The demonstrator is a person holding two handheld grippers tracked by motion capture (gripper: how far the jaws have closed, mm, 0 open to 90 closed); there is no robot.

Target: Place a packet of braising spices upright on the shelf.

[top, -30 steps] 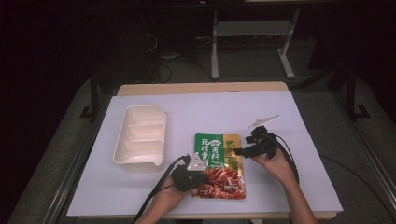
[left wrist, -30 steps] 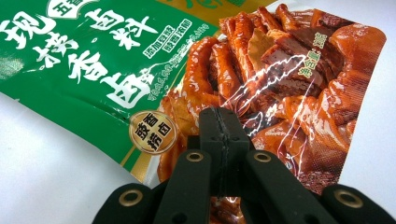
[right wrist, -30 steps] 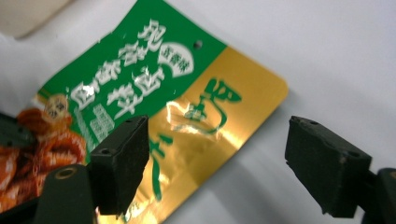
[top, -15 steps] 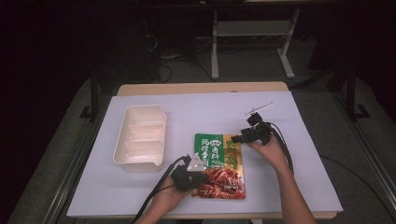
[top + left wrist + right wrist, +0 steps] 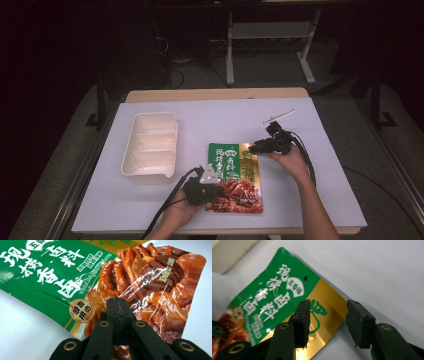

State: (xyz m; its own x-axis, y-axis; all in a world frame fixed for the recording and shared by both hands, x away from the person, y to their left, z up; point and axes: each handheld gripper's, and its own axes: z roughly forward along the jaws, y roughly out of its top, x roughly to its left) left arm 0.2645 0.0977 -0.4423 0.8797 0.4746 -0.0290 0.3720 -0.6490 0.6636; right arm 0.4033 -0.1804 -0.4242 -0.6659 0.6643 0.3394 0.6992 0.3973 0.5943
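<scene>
While pouch lies lengthwise, green end away | left tongs pinch it | right tongs closing, unclamped

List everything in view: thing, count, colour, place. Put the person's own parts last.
Food pouch: one, green and gold with red-brown food print, flat on the sheet, near the middle front.
Tray: one, cream, three compartments, left of the pouch, apart from it.
Sheet: one, white, covering the tabletop.
Table: one, light wood edge showing at the far side.
Thin metal rod: one, silver, far right on the sheet; what it is cannot be told.
Left claw: black, shut on the pouch's near printed end.
Right claw: black, jaws just been closing, astride the pouch's gold corner, pads not yet pressing.
Forearms: two, entering from the bottom of the high view.
</scene>
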